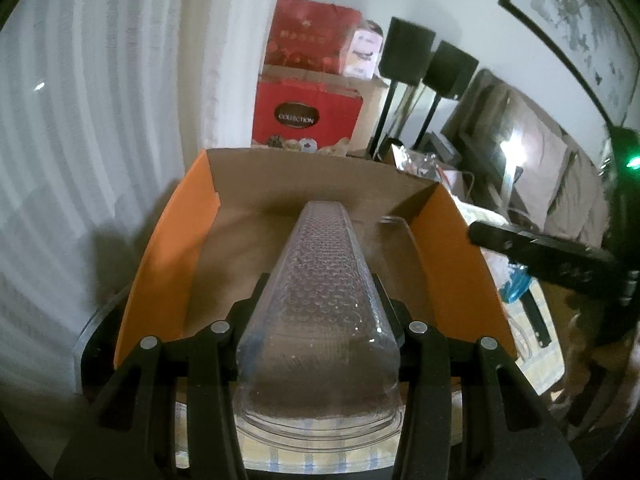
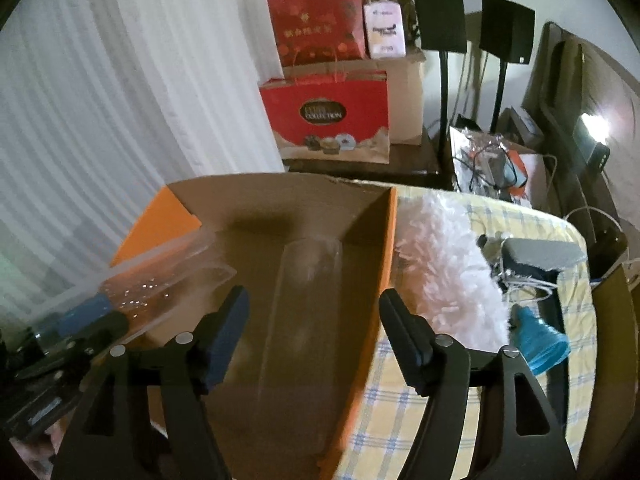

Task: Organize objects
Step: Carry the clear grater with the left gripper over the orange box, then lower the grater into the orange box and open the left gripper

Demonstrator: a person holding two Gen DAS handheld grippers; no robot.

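Note:
An open cardboard box with orange outer sides (image 1: 156,264) (image 2: 160,224) stands on the table. My left gripper (image 1: 320,308) is shut on a clear textured plastic tray (image 1: 324,280), held over the box's inside; the tray also shows at the left of the right wrist view (image 2: 160,280). A second clear plastic piece (image 2: 304,300) lies on the box floor, seen at the box's right wall in the left wrist view (image 1: 396,224). My right gripper (image 2: 312,308) is open and empty above the box, over that clear piece.
A yellow checked tablecloth (image 2: 408,408) covers the table. To the right of the box lie a white fluffy duster (image 2: 444,264), a blue plastic piece (image 2: 540,344), a grey-handled tool (image 2: 540,256) and cables. Red gift bags (image 2: 328,116) and two black speakers on stands (image 2: 440,16) stand behind. White curtain at left.

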